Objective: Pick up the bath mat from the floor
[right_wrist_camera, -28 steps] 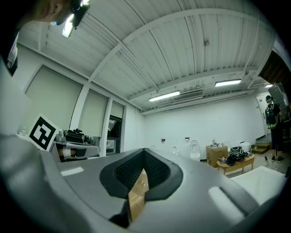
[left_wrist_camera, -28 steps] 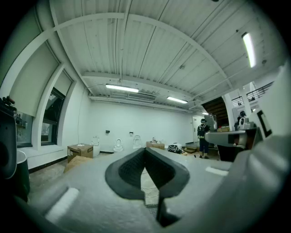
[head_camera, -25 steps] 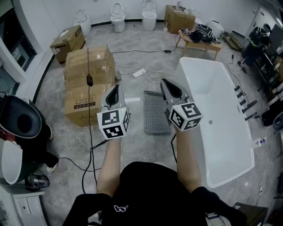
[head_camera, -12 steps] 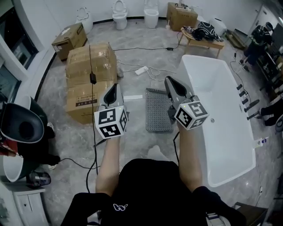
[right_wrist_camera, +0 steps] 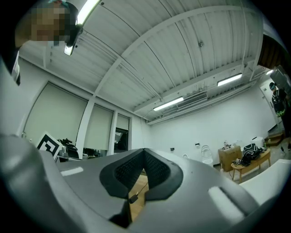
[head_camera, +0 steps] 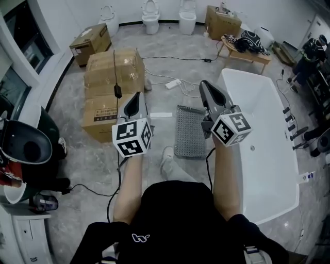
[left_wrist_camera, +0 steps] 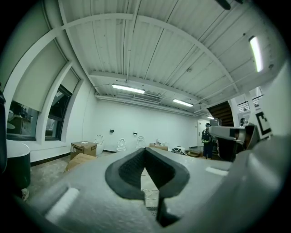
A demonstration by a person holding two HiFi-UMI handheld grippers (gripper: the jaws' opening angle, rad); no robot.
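Observation:
The grey studded bath mat [head_camera: 190, 131] lies flat on the marble floor beside the white bathtub [head_camera: 263, 139], in the head view between my two grippers. My left gripper [head_camera: 135, 98] is held at chest height to the left of the mat, shut, with nothing in it. My right gripper [head_camera: 205, 85] hovers over the mat's right edge, also shut and empty. In the left gripper view its jaws [left_wrist_camera: 144, 157] meet at the tips and point level across the room. In the right gripper view the right gripper [right_wrist_camera: 144, 157] has its jaws touching and tilts slightly upward.
Stacked cardboard boxes [head_camera: 112, 82] stand left of the mat, with a black cable [head_camera: 114, 67] over them. A power strip [head_camera: 173, 84] and cords lie beyond the mat. Toilets [head_camera: 150, 10] line the far wall. A dark basin [head_camera: 28, 147] stands at the left. My shoe [head_camera: 166, 161] steps forward near the mat.
I have stepped forward: the mat and boxes sit closer below me, and a foot now shows near the mat. Both grippers have risen a little and stay shut.

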